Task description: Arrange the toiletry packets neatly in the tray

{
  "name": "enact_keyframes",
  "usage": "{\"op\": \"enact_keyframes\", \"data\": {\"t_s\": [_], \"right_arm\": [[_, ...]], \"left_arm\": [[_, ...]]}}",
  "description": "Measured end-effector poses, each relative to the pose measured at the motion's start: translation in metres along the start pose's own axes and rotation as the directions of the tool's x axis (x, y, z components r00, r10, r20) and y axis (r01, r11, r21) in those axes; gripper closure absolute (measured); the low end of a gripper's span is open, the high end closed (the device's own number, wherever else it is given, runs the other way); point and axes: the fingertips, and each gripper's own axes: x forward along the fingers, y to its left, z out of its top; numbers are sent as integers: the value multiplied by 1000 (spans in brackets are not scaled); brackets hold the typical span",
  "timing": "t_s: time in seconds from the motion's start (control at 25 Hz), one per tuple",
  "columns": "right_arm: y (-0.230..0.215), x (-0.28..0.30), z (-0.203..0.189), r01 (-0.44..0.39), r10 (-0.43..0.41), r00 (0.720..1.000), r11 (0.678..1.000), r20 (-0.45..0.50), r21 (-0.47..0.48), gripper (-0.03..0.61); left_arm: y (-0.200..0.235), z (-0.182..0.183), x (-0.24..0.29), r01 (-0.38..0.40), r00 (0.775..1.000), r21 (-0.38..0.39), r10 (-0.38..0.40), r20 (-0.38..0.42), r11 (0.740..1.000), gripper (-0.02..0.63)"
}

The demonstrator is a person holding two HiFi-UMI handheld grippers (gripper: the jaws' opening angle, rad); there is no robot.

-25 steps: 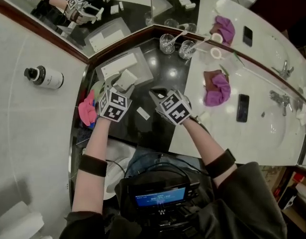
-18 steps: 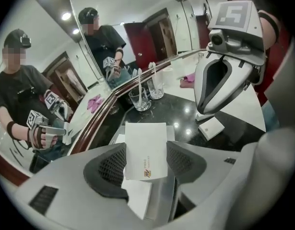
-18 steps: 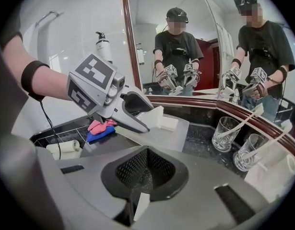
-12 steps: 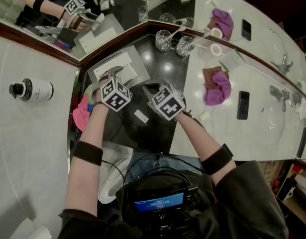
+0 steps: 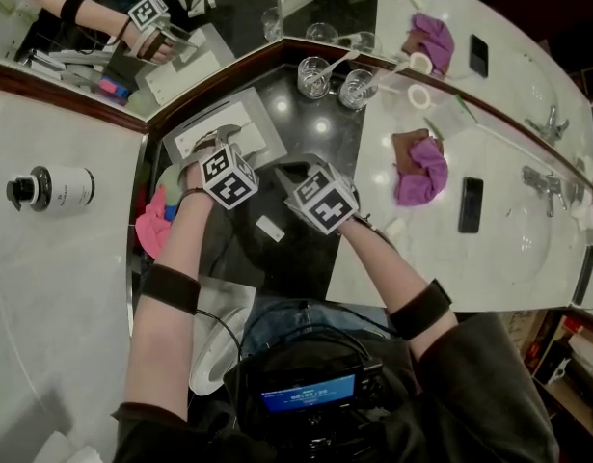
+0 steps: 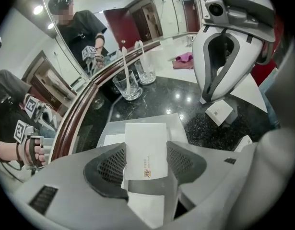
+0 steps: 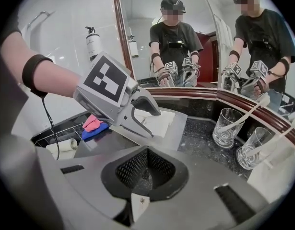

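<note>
Black stone counter point(image 5: 310, 143) in a mirrored corner, grey tray point(image 5: 269, 123) at the far left of it

Left gripper point(image 5: 219, 143): over the tray, pointing steeply down. Jaws clamped on the side edges of a white packet point(image 6: 146, 140), which is a flat rectangle with a small logo near its near end. The packet's far end reaches out past the pads, above the tray floor. Cannot tell whether it touches the floor

Second packet point(image 6: 111, 139) lies flat in the tray, just left of the held one and partly hidden behind the left jaw

Right gripper point(image 7: 146, 159): just right of the left one, over bare counter near the tray's right edge, tilted down. Jaws closed together. A sliver of thin packet point(image 7: 137, 204) with a printed mark shows pinched at their near end

Small packet point(image 5: 270, 228) lies loose on the counter, nearer than both grippers and between them, outside the tray

Two glasses point(image 5: 315, 75), each with a white stick in it, stand far right of the tray by the mirror edge

Pink cloth point(image 5: 149, 228) is bunched at the counter's left edge, near side of the tray
</note>
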Motion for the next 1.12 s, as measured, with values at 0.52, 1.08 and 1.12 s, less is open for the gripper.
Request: {"op": "enact_keyframes", "data": {"t_s": [0.52, 1.08, 1.12], "right_arm": [[-9, -2, -14, -5, 5, 1000, 999, -4, 38, 566], [-11, -6, -14, -7, 7, 1000, 999, 10, 51, 566], [-11, -8, -13, -8, 7, 1000, 999, 14, 51, 566]], "left_arm": [[6, -2, 12, -17, 999, -32, 16, -29, 999, 339], [7, 1, -9, -65, 997, -92, 68, 21, 994, 287], [6, 1, -15, -77, 996, -104, 81, 29, 992, 298]]}}
